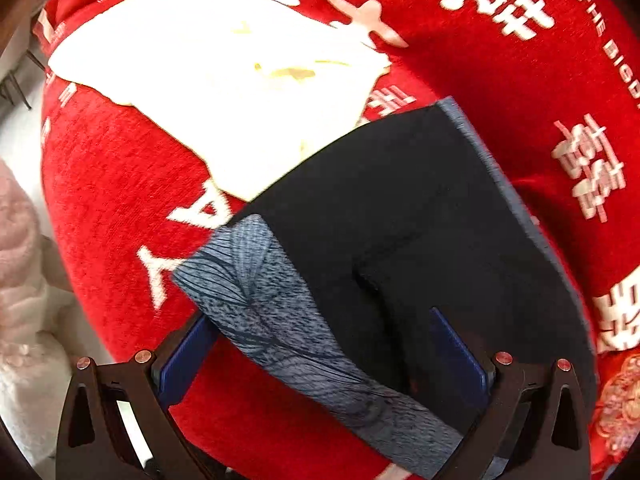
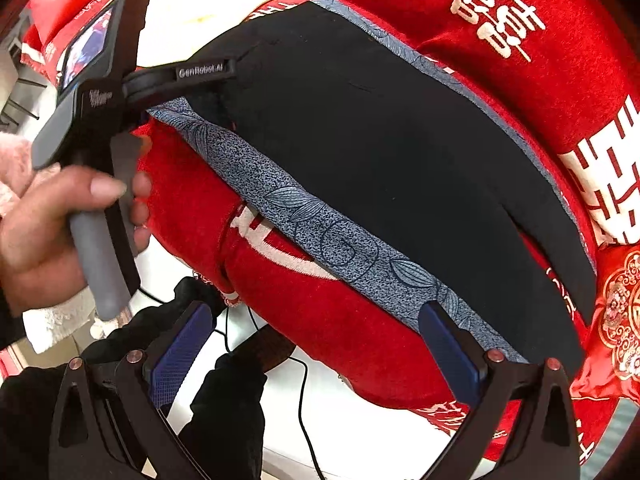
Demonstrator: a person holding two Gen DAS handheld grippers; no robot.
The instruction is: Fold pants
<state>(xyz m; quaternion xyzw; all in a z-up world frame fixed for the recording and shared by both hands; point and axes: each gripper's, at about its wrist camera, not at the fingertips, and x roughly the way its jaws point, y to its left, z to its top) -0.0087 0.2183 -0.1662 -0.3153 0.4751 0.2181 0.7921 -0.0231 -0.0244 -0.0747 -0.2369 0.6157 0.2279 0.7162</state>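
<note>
The dark pants (image 1: pixel 400 216), blue-patterned lining exposed, lie on the red blanket (image 1: pixel 112 184). White garment (image 1: pixel 224 80) overlaps at 11 o'clock. Left gripper (image 1: pixel 320 344) spread wide astride the fabric; right gripper (image 2: pixel 316 344) likewise released at the lining edge.

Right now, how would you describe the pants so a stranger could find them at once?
A red blanket with white characters covers the surface. On it lie a white cloth and, beside it, the pants. They alone are dark navy, with blue-grey patterned fabric along the edges.
</note>
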